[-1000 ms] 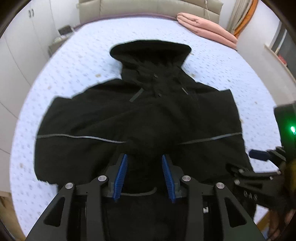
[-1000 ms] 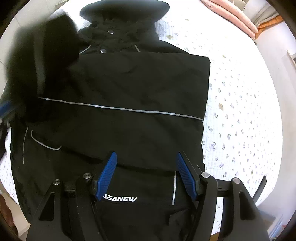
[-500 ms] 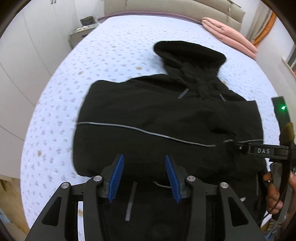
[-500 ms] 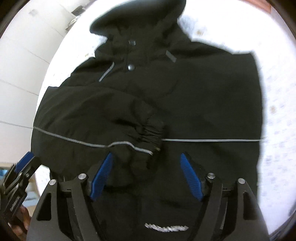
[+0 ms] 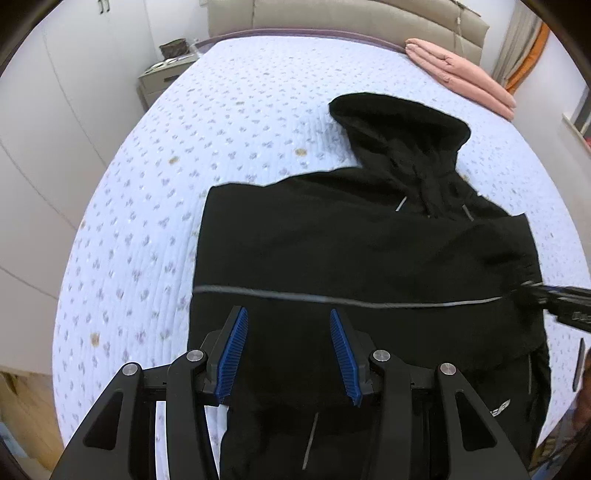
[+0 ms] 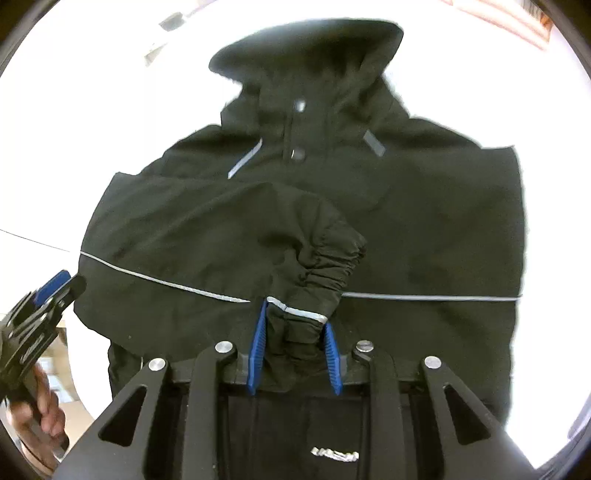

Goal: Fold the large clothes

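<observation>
A black hooded jacket (image 5: pixel 351 254) with a thin grey stripe lies front-up on the bed, hood toward the headboard. Its left sleeve is folded across the chest. My left gripper (image 5: pixel 288 350) is open and empty above the jacket's lower left part. My right gripper (image 6: pixel 295 350) is shut on the elastic cuff (image 6: pixel 325 266) of the folded sleeve, near the jacket's middle. In the left wrist view the right gripper (image 5: pixel 561 306) shows at the right edge. In the right wrist view the jacket (image 6: pixel 424 221) fills the frame and the left gripper (image 6: pixel 48 295) shows at the left.
The bed (image 5: pixel 147 221) has a pale blue quilted cover with small dots. A folded pink blanket (image 5: pixel 461 74) lies at the far right by the beige headboard (image 5: pixel 332 18). A nightstand (image 5: pixel 162 74) stands at the far left. White wardrobe doors (image 5: pixel 44 110) line the left side.
My right gripper has closed on the sleeve cuff lying across the chest. My left gripper has shifted left, so the jacket sits further right in its view, and has stayed open.
</observation>
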The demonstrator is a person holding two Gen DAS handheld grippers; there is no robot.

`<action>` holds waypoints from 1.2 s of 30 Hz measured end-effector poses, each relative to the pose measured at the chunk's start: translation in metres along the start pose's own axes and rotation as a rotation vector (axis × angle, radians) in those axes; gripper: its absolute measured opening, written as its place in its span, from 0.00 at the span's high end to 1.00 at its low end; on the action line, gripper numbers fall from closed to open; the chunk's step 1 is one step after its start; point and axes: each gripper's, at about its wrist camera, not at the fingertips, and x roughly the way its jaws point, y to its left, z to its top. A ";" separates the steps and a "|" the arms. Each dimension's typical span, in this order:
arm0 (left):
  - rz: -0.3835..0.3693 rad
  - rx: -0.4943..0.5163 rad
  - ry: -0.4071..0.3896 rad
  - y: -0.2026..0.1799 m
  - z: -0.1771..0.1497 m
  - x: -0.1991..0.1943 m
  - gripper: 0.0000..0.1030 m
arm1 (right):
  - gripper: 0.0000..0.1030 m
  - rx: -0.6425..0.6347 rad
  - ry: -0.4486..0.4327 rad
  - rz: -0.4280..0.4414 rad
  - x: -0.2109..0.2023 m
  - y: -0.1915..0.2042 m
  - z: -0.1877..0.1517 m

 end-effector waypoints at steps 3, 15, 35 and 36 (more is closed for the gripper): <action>-0.020 0.015 -0.011 -0.008 0.008 0.001 0.53 | 0.70 0.012 -0.055 -0.059 -0.038 -0.014 0.003; -0.013 0.135 0.112 -0.067 -0.011 0.084 0.53 | 0.65 0.040 0.007 -0.300 0.026 -0.119 -0.021; 0.028 0.035 0.156 -0.075 0.033 0.096 0.53 | 0.43 -0.028 0.036 -0.187 0.022 -0.114 0.010; 0.044 0.050 0.176 -0.075 0.031 0.105 0.53 | 0.46 -0.016 0.056 -0.189 0.031 -0.119 0.009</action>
